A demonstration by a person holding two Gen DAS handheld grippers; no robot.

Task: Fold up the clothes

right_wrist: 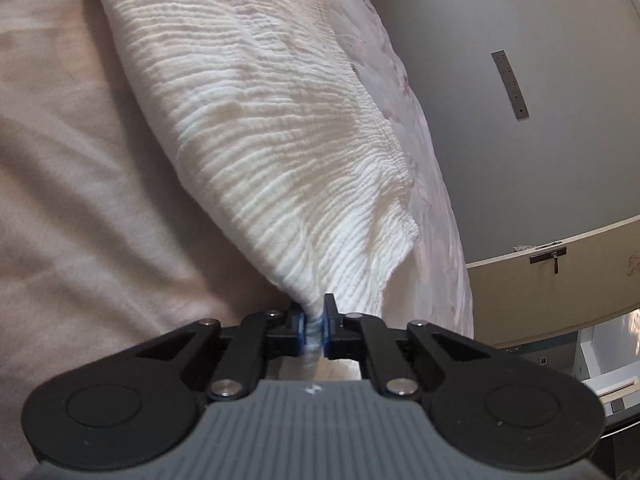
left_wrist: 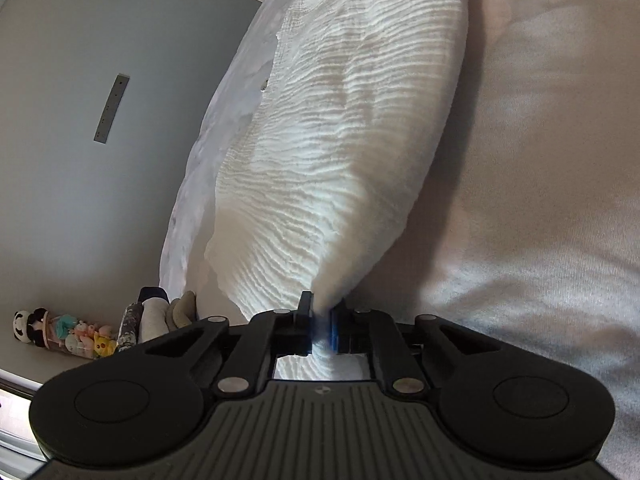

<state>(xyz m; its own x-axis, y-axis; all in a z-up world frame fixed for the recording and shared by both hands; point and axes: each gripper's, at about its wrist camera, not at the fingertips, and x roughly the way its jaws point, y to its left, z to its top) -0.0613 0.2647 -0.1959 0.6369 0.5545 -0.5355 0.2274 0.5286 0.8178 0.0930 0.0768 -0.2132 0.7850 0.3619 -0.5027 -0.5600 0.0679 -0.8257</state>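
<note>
White crinkle-ribbed garment (left_wrist: 340, 152) is being shown in fine wavy ridges, cream-shaded in its folds. Pale beige-pink bedsheet (left_wrist: 540, 200) is being seen plain, faintly mottled. Grey wall (left_wrist: 80, 120) is being crossed by a darker grey strip (left_wrist: 112, 109). Black gripper (left_wrist: 320, 320) is being edged with blue pads. Pastel plush toys (left_wrist: 72, 334) are being seen in pink, yellow, teal, black-and-white.

**Background check: what's sitting around the edges**

Left wrist view: a row of small plush toys (left_wrist: 64, 334) lines up at the lower left, panda-faced one at the far end (colours mostly pastel, w/ a yellow one). Just beside them, rolled fabric bundles (left_wrist: 154, 316) stand packed together. On the grey wall (left_wrist: 60, 120), a narrow metal strip (left_wrist: 111, 109) w/ small holes. Right wrist view: a metal latch (right_wrist: 549, 259) on the beige panel (right_wrist: 540, 292).
</note>
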